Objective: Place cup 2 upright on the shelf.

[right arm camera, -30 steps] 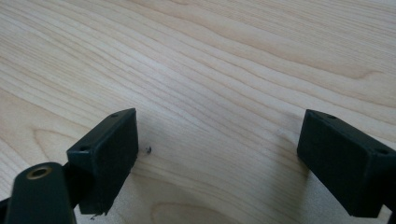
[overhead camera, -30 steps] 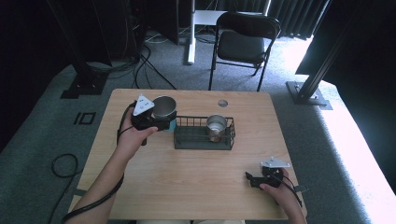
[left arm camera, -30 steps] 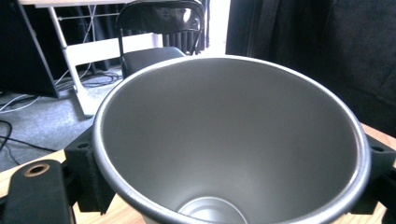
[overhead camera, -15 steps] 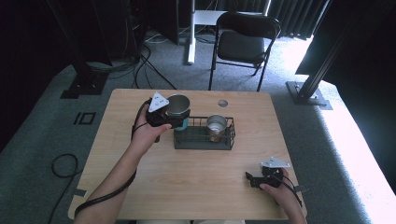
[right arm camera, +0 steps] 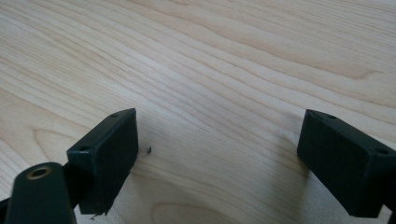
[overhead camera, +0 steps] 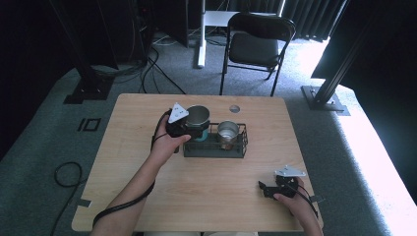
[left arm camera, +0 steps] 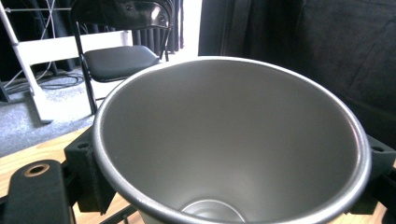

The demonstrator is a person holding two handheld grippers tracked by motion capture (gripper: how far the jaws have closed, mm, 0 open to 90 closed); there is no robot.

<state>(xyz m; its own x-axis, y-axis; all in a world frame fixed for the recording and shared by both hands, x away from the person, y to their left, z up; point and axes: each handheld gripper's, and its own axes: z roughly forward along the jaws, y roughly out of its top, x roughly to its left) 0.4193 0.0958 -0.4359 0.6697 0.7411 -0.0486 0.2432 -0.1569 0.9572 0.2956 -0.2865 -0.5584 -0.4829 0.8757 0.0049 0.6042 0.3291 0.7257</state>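
Steel cup (overhead camera: 197, 116) sits clamped in our left tongs (overhead camera: 189, 129) above the wire basket's (overhead camera: 214, 148) nine-o'clock end — our right tongs (overhead camera: 266, 190) rest wide open, empty, on the counter (overhead camera: 206, 196).

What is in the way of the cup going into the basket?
Nothing visible blocks it. The left hand-held gripper holds the metal cup over the left end of the wire basket. A second cup sits toward the basket's right side, and the left part looks free.
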